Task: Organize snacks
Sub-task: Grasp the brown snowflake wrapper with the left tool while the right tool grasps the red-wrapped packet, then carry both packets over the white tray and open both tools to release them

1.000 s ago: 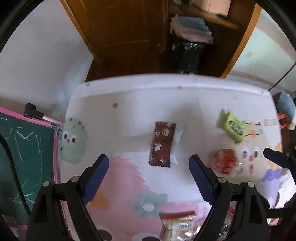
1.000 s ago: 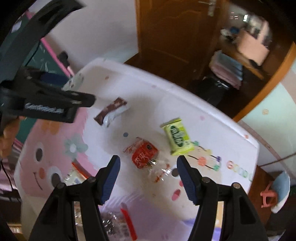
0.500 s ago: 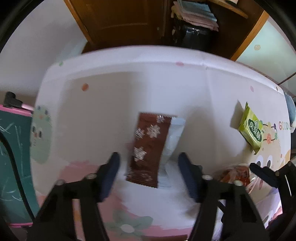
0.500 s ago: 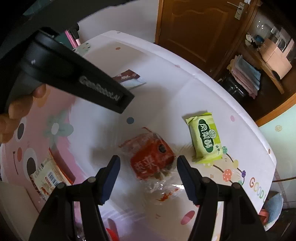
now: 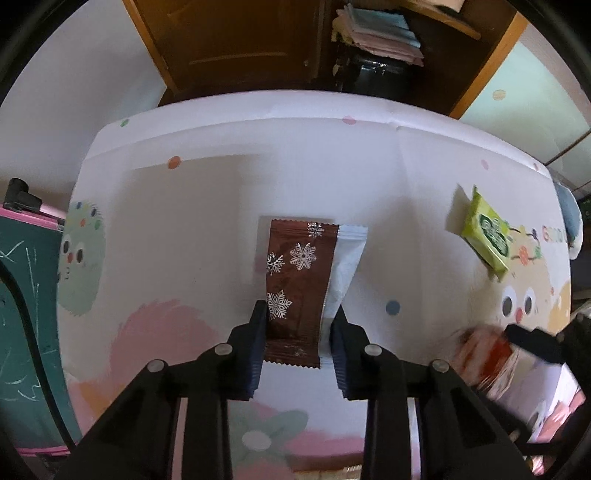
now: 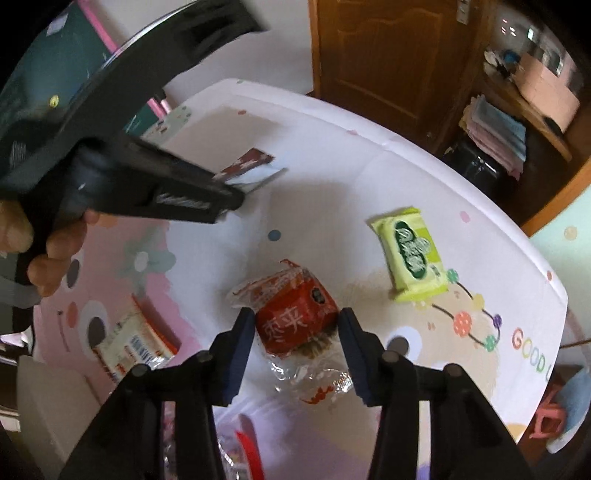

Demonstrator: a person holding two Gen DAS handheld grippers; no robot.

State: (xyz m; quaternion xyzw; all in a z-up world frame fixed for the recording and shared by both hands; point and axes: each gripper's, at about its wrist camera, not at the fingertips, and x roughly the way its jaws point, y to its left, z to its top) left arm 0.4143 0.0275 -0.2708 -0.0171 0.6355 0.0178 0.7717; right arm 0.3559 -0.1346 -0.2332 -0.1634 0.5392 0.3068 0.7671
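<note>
A brown packet with silver snowflakes lies on the cartoon tablecloth, a white packet tucked against its right side. My left gripper points down and is shut on the near end of this pair, one pad on each outer edge. A red wrapped snack with a clear crinkled tail lies between the pads of my right gripper. Its jaws are closing and stand right at the packet's sides without squeezing it. A green packet lies further right, apart from both grippers.
A yellow-white packet with a barcode lies near the front left. A pink-framed green chalkboard stands at the table's left side. Beyond the far table edge are a wooden door and a shelf with folded cloths.
Both grippers have sunk toward the table. The left jaws went from wide apart to closed on the brown and white packets. The right jaws narrowed around the red snack.
</note>
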